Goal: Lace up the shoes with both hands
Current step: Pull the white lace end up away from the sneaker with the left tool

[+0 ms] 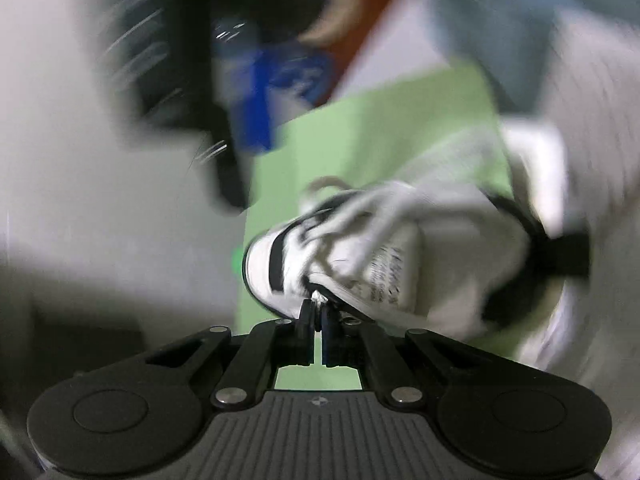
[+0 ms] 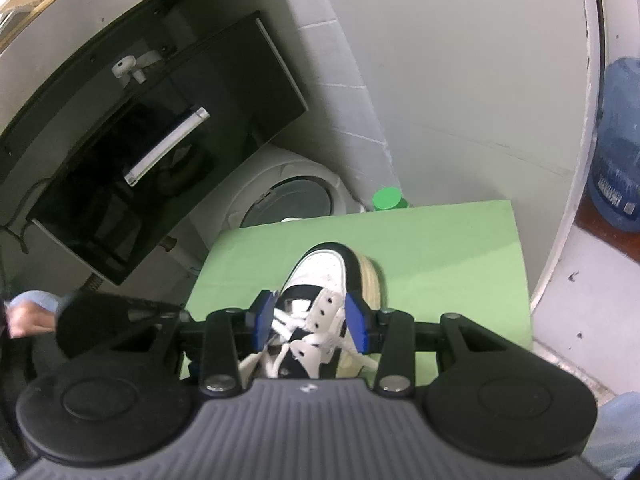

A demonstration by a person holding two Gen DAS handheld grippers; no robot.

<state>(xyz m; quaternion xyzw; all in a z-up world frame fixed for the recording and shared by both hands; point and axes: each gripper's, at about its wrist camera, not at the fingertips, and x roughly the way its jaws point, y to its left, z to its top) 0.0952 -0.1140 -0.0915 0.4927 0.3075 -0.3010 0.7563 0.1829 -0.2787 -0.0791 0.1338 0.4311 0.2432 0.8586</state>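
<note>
A white and black sneaker lies on a green mat, blurred by motion in the left wrist view. My left gripper is shut on the white lace end at the shoe's near side. In the right wrist view the same sneaker points away from me, its white laces crossing loosely over the tongue. My right gripper is open, with its blue pads on either side of the shoe's lacing area and nothing pinched between them.
The green mat covers a small surface. Beyond it are a green-lidded jar, a white round appliance and a dark open cabinet. A blue water jug stands far right. A person's hand shows at left.
</note>
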